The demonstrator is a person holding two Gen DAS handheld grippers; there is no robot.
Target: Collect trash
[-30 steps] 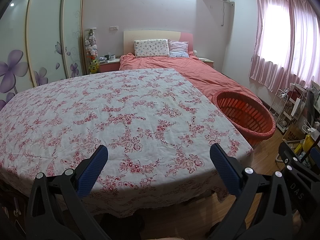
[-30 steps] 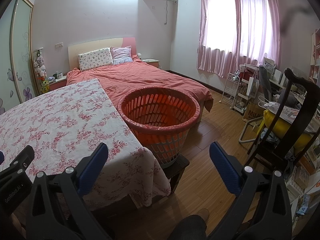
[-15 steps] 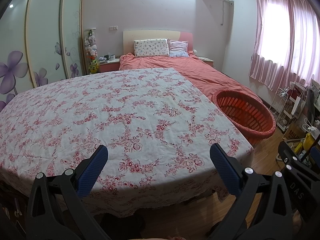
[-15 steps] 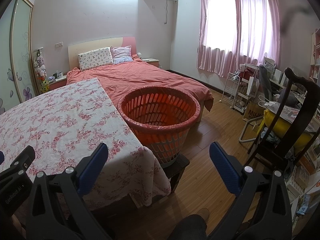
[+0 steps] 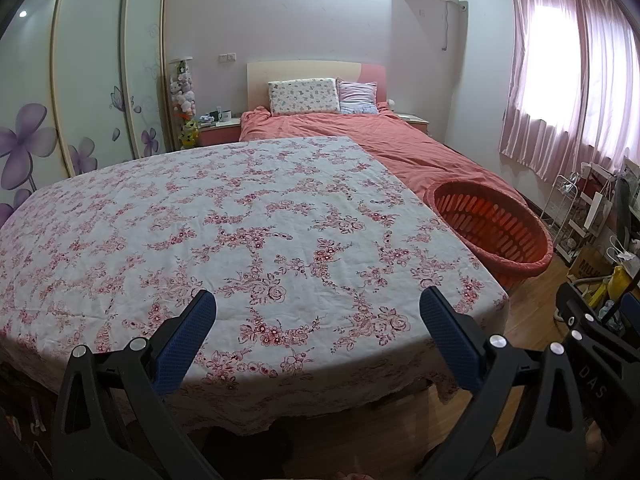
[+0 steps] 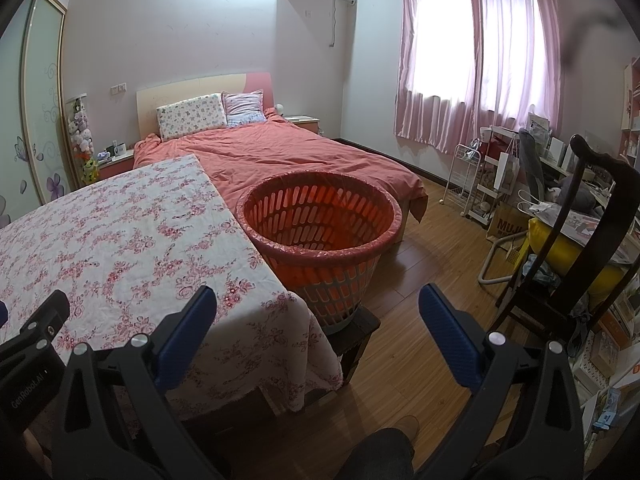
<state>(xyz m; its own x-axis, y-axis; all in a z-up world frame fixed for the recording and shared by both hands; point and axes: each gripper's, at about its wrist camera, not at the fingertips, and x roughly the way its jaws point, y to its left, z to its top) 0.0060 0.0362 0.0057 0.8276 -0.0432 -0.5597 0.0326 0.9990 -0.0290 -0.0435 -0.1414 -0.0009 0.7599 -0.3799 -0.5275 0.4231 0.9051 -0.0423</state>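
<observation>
Both tongs, left tongs (image 5: 318, 326) and right tongs (image 6: 318, 322), gape empty. No trash visible on your table (image 5: 248, 216); the basket (image 6: 320, 220) looks light and rigid, so take its rim.

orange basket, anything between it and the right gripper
Nothing visible. The right gripper is open and empty, with only bare floor and the hanging corner of the floral tablecloth to its left before the orange basket. No trash shows on the table.

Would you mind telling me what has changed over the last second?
Nothing visibly changed. Both hand-held grippers, left and right, stay open and empty; the flowered tablecloth and the orange slotted plastic basket beside it sit as before.
</observation>
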